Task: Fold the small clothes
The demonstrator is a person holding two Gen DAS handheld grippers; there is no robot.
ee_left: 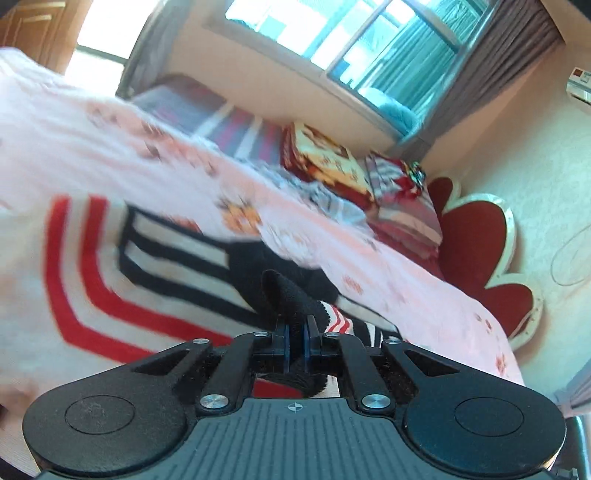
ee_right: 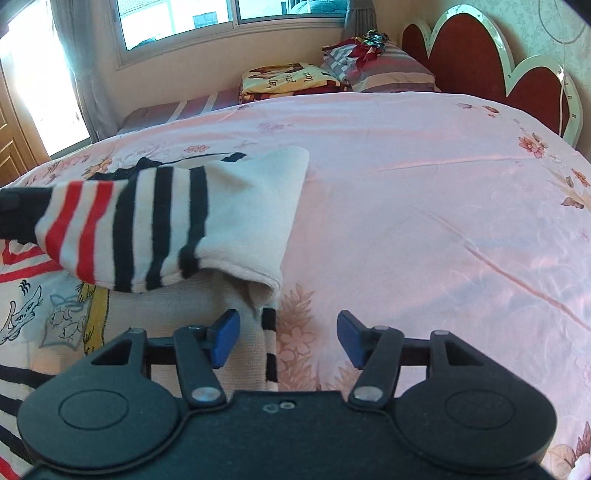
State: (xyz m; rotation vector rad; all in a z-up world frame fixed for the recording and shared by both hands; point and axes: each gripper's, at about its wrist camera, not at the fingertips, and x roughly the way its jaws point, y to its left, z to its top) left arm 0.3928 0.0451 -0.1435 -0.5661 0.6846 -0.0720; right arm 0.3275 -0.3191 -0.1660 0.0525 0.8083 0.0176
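Observation:
A small white sweater (ee_right: pixel 236 206) with black and red stripes lies on the pink flowered bedsheet (ee_right: pixel 424 184). One sleeve (ee_right: pixel 122 229) is lifted and stretched to the left across the body. My left gripper (ee_left: pixel 295 332) is shut on the black cuff (ee_left: pixel 284 291) of that sleeve, with the red and black stripes (ee_left: pixel 110 266) spread blurred beyond it. In the right wrist view the cuff end shows dark at the far left (ee_right: pixel 14 214). My right gripper (ee_right: pixel 286 338) is open and empty, just above the sweater's side edge (ee_right: pixel 267 332).
Folded blankets (ee_right: pixel 288 79) and pillows (ee_right: pixel 388 72) are stacked at the head of the bed by the red headboard (ee_right: pixel 480 48). A window (ee_right: pixel 221 18) and curtains are beyond. The sweater's front has a cartoon print (ee_right: pixel 44 314) at the left.

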